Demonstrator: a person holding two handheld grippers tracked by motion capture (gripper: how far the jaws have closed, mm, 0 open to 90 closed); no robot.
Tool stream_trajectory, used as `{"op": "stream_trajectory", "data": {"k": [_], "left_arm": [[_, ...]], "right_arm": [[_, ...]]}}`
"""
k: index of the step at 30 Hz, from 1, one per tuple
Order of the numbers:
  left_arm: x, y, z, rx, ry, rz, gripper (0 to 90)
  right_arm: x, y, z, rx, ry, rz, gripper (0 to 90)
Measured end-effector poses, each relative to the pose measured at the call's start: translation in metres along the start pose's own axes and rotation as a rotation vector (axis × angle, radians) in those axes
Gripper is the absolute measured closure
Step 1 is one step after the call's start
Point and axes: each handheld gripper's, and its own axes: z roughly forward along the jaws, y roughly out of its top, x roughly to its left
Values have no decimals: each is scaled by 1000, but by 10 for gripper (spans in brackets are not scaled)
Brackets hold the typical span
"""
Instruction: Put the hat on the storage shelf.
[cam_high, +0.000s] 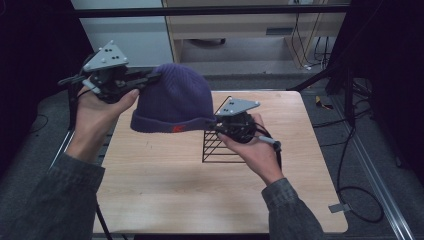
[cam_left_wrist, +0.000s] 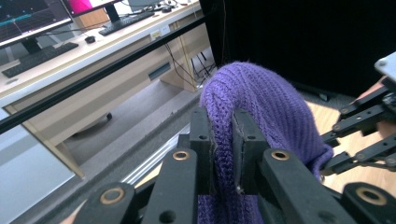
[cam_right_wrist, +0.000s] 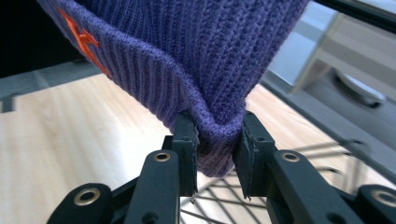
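Note:
A purple knit beanie with an orange logo on its folded cuff hangs in the air above the wooden table, held between both grippers. My left gripper is shut on the hat's upper left side; in the left gripper view the knit is pinched between the jaws of the left gripper. My right gripper is shut on the cuff's right end; in the right gripper view the folded cuff is squeezed between the jaws of the right gripper. A black wire rack stands on the table under the hat's right side.
The table's front half is bare wood. A desk with monitors and a keyboard lies beyond a black rail. Cables trail on the grey floor at the right.

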Motion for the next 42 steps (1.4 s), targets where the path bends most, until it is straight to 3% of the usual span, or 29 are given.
{"op": "stream_trajectory", "data": {"k": [2, 8, 18, 27, 33, 42], "left_arm": [[-3, 6, 19, -25, -16, -15, 805], [-15, 13, 56, -46, -33, -11, 804], [-26, 8, 101, -30, -64, -35, 803], [-28, 1, 124, -5, -83, -50, 803], [-30, 1, 129, -9, -90, -64, 801], [-37, -4, 142, 9, -98, -62, 800]], "right_arm": [[-16, -2, -12, 13, -39, -1, 717], [-42, -13, -28, 40, -97, 6, 718], [-65, -41, -38, 76, -139, 50, 720], [-76, -56, -39, 104, -147, 67, 721], [-79, -60, -46, 105, -147, 75, 724], [-82, -68, -46, 159, -138, 81, 725]]}}
